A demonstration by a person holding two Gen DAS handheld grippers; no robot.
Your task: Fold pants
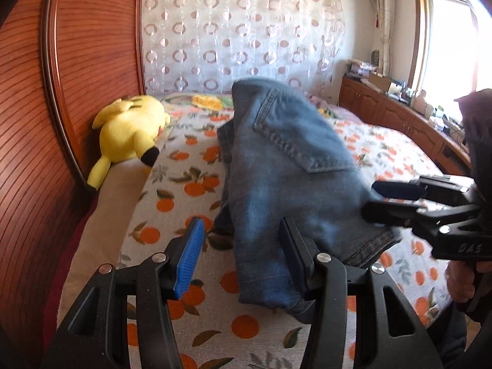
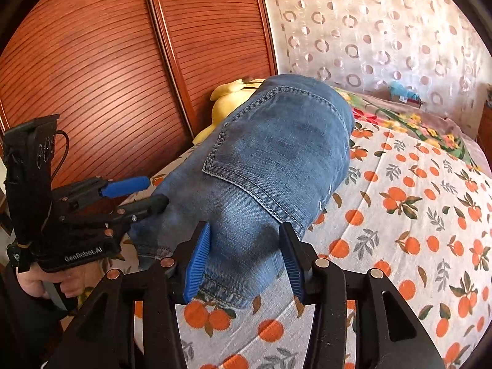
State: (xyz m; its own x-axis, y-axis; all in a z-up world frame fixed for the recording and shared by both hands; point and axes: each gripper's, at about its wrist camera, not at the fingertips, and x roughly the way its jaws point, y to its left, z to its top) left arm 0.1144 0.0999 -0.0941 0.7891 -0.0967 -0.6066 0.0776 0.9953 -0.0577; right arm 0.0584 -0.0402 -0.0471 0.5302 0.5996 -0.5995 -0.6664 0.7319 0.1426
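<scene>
Blue denim pants (image 2: 270, 166) lie folded in a thick bundle on a bedsheet (image 2: 415, 215) printed with oranges, a back pocket facing up. In the right wrist view the bundle runs from 12 o'clock down to the centre, its hem at 6 o'clock between the spread fingers of the right gripper (image 2: 246, 261); whether the blue pads touch the cloth cannot be told. The left gripper (image 2: 138, 192) sits at 9 o'clock, held by a hand (image 2: 43, 279), jaws apart beside the bundle's edge. In the left wrist view its fingers are wide open, the right-hand finger over the denim. A yellow plush toy (image 1: 129, 132) lies at 10 o'clock against a slatted wooden wardrobe (image 1: 61, 92)
</scene>
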